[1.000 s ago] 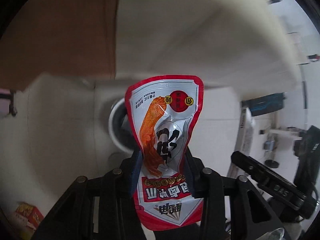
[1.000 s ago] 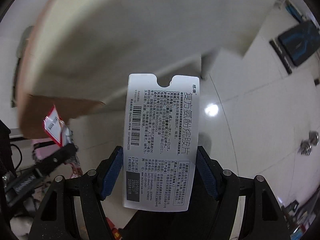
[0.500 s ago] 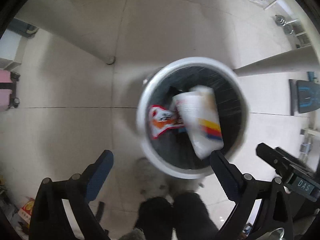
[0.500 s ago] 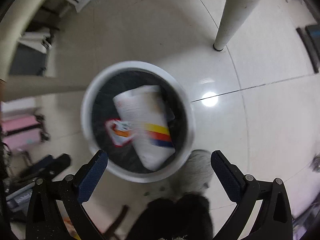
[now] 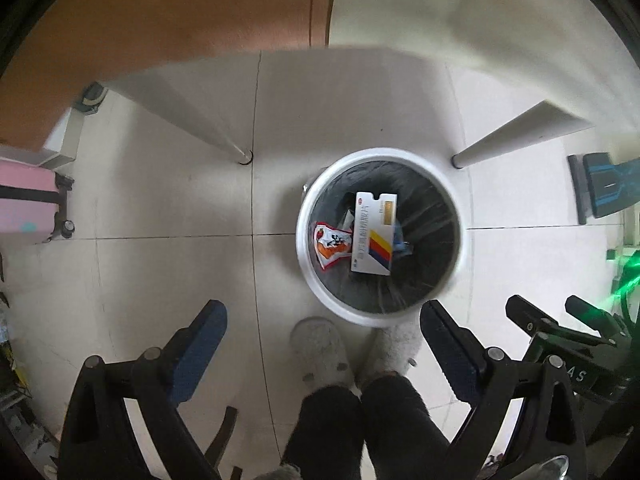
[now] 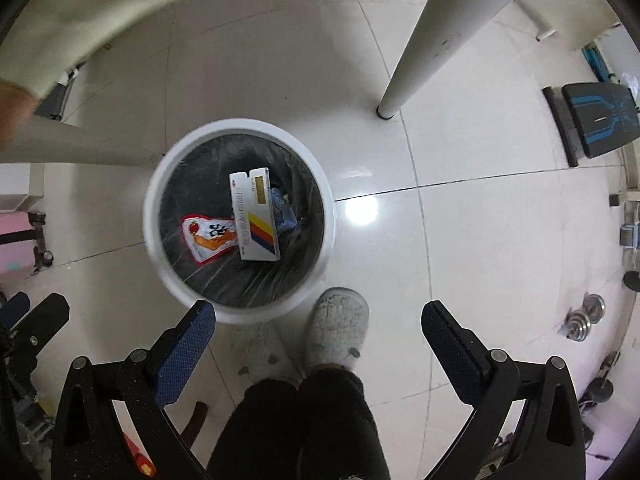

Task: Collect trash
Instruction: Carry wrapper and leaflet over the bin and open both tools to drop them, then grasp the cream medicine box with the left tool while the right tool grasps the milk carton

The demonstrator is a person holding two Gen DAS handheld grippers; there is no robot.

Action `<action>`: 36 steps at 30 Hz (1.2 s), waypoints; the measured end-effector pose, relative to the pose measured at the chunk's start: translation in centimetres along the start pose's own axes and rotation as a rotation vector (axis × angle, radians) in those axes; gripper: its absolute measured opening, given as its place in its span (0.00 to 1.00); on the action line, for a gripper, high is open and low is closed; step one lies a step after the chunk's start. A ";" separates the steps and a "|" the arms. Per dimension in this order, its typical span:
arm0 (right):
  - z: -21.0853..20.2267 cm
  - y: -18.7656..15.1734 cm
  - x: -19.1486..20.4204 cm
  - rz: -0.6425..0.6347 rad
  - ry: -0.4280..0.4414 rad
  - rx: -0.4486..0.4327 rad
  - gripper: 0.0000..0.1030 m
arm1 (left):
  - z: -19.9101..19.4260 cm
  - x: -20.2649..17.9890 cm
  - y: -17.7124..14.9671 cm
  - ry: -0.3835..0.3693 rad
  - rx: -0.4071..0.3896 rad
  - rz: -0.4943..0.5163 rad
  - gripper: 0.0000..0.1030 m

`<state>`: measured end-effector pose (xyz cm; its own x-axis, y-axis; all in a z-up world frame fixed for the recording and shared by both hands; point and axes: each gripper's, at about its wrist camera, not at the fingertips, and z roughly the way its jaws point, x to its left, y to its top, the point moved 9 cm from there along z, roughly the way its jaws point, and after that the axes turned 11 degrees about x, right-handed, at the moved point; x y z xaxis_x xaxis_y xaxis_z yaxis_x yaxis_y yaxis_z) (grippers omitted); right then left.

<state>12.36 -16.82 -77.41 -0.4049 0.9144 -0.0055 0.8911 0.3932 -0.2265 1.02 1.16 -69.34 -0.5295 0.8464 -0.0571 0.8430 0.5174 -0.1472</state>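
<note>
A round white trash bin (image 5: 454, 276) with a dark liner stands on the tiled floor; it also shows in the right wrist view (image 6: 158, 248). Inside lie a red-and-white snack pouch (image 5: 331, 247) (image 6: 208, 238) and a white medicine box with a yellow, red and blue stripe (image 5: 374, 234) (image 6: 256, 216), beside some blue trash (image 6: 283, 210). My left gripper (image 5: 322, 316) is open and empty, high above the bin's near rim. My right gripper (image 6: 318, 316) is open and empty, above the floor just right of the bin.
The person's slippers (image 5: 318, 350) (image 6: 338, 328) and dark trousers stand at the bin's near side. White table legs (image 5: 192, 116) (image 6: 424, 48) and the table's underside are beyond the bin. A pink suitcase (image 5: 24, 200) is left, a black-and-blue bench (image 6: 596, 120) right, dumbbell weights (image 6: 586, 314) on the floor.
A second ago each gripper was shut on its item near the table. Both then opened over the bin; pouch and box now lie inside it. Both grippers have risen higher since.
</note>
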 end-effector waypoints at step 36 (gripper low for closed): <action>-47.8 -8.0 0.2 0.008 0.179 -0.321 1.00 | -38.3 -1.3 2.2 0.070 -0.358 -0.020 0.96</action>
<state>14.99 -15.11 -29.01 -0.3810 0.9085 0.1714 0.9244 0.3706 0.0903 7.21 6.04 -31.80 -0.5492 0.8356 0.0114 0.8188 0.5353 0.2076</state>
